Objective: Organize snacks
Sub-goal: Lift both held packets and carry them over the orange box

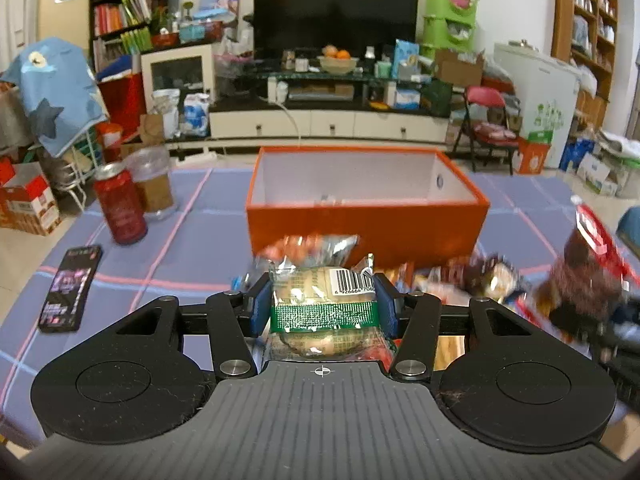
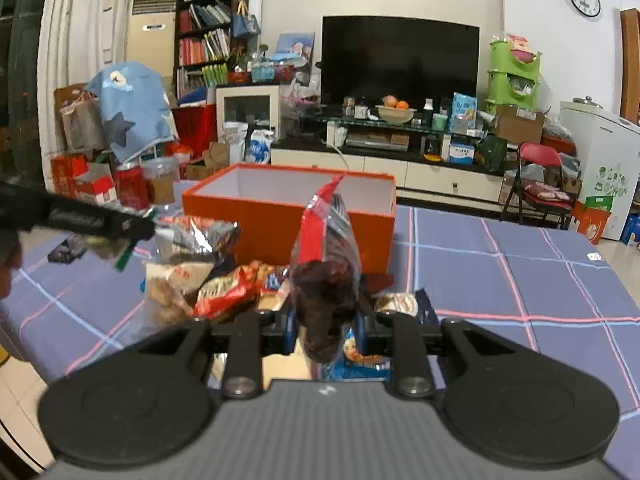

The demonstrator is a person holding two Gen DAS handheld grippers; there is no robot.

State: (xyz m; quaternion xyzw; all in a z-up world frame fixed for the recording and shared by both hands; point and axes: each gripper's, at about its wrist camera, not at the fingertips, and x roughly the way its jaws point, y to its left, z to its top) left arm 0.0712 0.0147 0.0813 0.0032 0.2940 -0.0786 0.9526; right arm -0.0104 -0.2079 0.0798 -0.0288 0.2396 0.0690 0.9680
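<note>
Now both tongs clenched: left tongs (image 1: 323,307) on green-banded bun packet (image 1: 323,312), right tongs (image 2: 326,326) on red-topped bag (image 2: 326,280).

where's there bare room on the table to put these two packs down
Bare cloth right of the orange box, out to the table edge; also between the red can and box. The snack pile in front of the box is crowded.
</note>
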